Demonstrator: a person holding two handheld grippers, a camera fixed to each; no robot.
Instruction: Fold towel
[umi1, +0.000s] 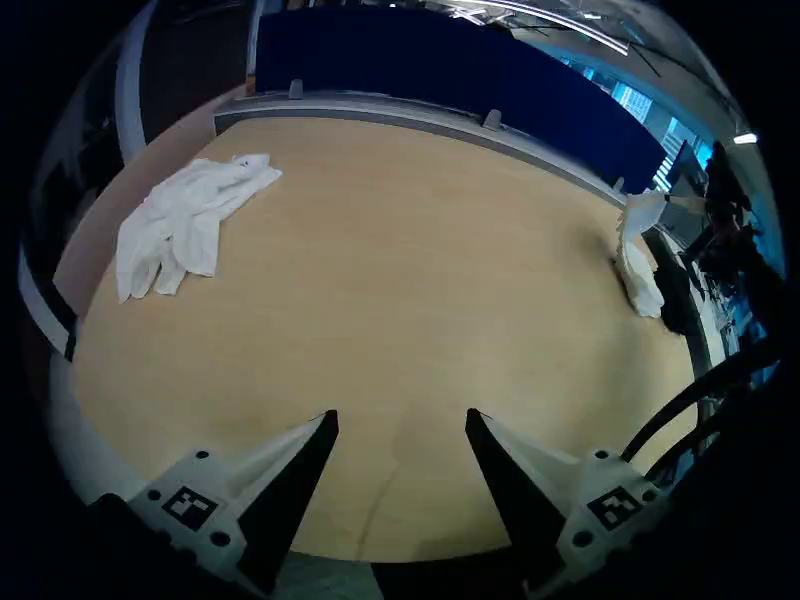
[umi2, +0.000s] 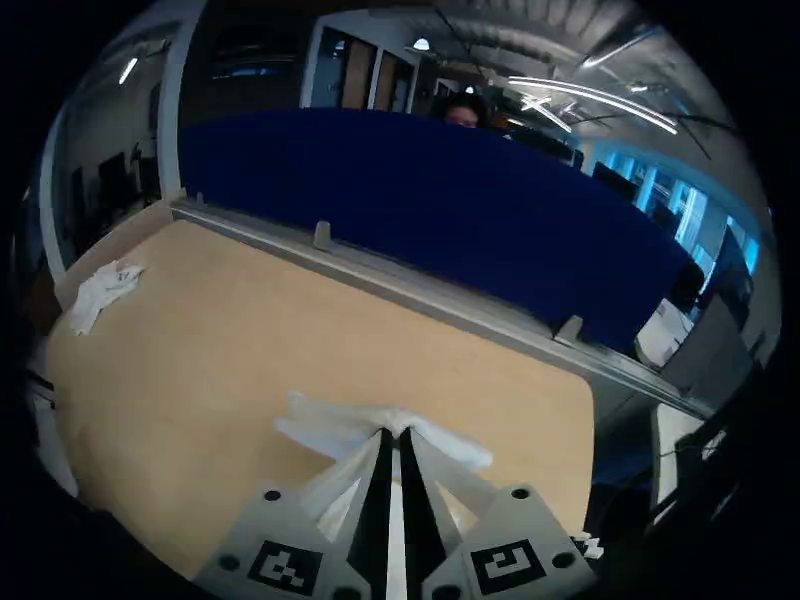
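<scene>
The left hand-held gripper (umi1: 400, 420) hangs released above the tabletop (umi1: 400, 280), a crumpled towel (umi1: 185, 225) far to its left. The right hand-held gripper (umi2: 393, 432) is clenched on a second towel (umi2: 335, 425) near the right edge; so small a pinch may slip. How the cloth lies beneath it is hidden.

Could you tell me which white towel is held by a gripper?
The towel pinched in the right gripper; the other towel lies crumpled far off on the table.
</scene>
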